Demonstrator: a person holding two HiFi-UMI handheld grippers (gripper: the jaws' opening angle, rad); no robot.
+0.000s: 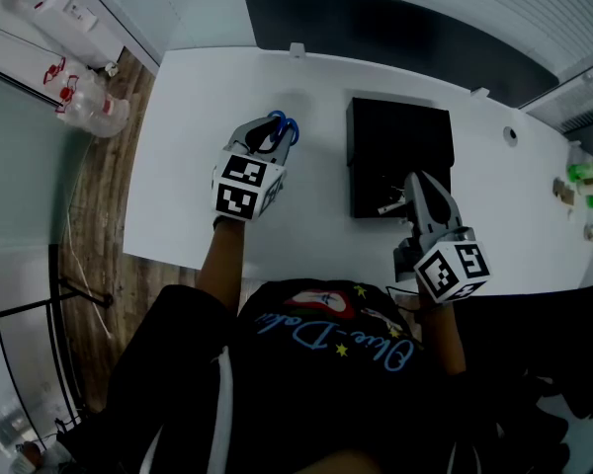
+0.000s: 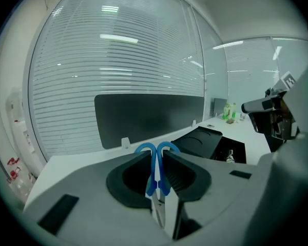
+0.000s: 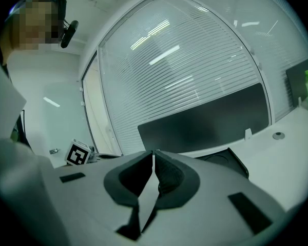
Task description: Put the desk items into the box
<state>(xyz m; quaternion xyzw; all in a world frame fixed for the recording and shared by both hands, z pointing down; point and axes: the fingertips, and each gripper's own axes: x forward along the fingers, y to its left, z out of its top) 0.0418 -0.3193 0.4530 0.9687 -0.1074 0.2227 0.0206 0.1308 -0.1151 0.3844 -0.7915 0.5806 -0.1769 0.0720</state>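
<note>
Head view, shirt script (image 1: 338,340) unclear, scissors (image 1: 283,126) clamped

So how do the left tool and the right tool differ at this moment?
The left tool is clamped on blue-handled scissors, handles pointing away; the right tool is shut with nothing between its jaws. The left tool is over bare white desk, left of the black box; the right tool is over the box's near end. Both point toward the desk's far side.
</note>
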